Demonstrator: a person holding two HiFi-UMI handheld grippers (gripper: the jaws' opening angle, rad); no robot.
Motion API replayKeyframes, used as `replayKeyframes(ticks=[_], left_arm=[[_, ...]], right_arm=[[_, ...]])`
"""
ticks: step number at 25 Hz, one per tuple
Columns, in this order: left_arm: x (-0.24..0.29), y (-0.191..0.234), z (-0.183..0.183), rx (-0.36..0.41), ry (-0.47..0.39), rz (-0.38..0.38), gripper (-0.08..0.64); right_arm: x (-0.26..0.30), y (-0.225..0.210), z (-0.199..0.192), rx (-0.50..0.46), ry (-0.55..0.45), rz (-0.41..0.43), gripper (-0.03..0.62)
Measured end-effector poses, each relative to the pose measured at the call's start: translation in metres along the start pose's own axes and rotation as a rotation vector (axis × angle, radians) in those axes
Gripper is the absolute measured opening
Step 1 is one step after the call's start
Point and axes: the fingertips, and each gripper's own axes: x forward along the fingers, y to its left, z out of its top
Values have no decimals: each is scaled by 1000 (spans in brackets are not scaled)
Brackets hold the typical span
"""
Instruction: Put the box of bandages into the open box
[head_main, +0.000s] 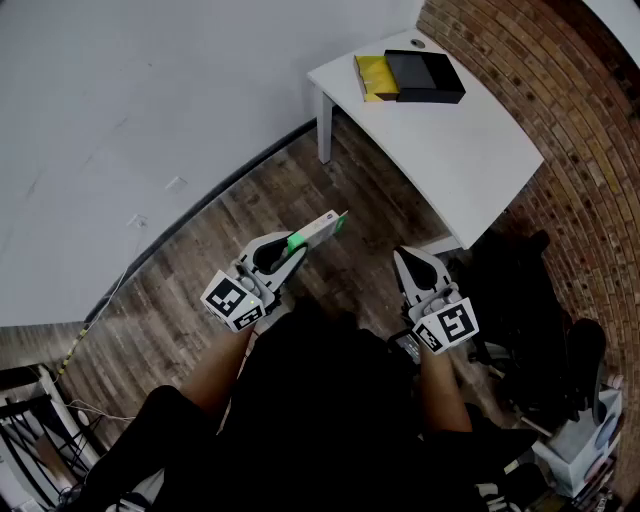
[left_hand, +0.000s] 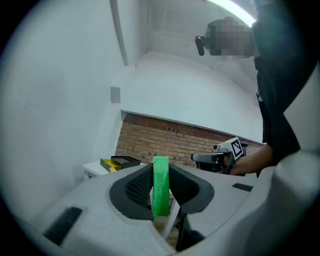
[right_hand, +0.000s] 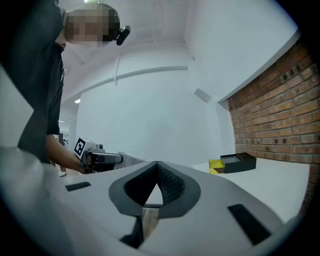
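My left gripper (head_main: 293, 246) is shut on the box of bandages (head_main: 322, 227), a thin white box with a green end, held in the air over the wooden floor. In the left gripper view its green edge (left_hand: 160, 186) stands upright between the jaws of my left gripper (left_hand: 161, 168). The open box (head_main: 424, 75) is black and lies on the far end of the white table (head_main: 470, 150), next to a yellow piece (head_main: 374, 76). My right gripper (head_main: 404, 256) is shut and empty, to the right of the left one. Its jaws meet at the tip in the right gripper view (right_hand: 157, 163).
A brick wall (head_main: 560, 120) runs along the table's right side and a white wall (head_main: 150, 120) along the left. Dark bags (head_main: 520, 290) lie on the floor beside the table. The person's legs (head_main: 320, 400) fill the lower middle. Cables and a rack (head_main: 30, 420) sit at the lower left.
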Motion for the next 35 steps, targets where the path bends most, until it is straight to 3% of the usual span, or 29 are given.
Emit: replayKeyframes(ticks=[5, 10, 35], left_arm=[[22, -48, 1, 10, -24, 13, 94], [30, -66, -10, -15, -12, 22, 94], [52, -106, -4, -6, -3, 47, 94]], right_arm=[[-46, -23, -14, 41, 42, 23, 6], [-68, -30, -23, 46, 60, 39, 6], [-100, -40, -17, 15, 25, 139, 6]])
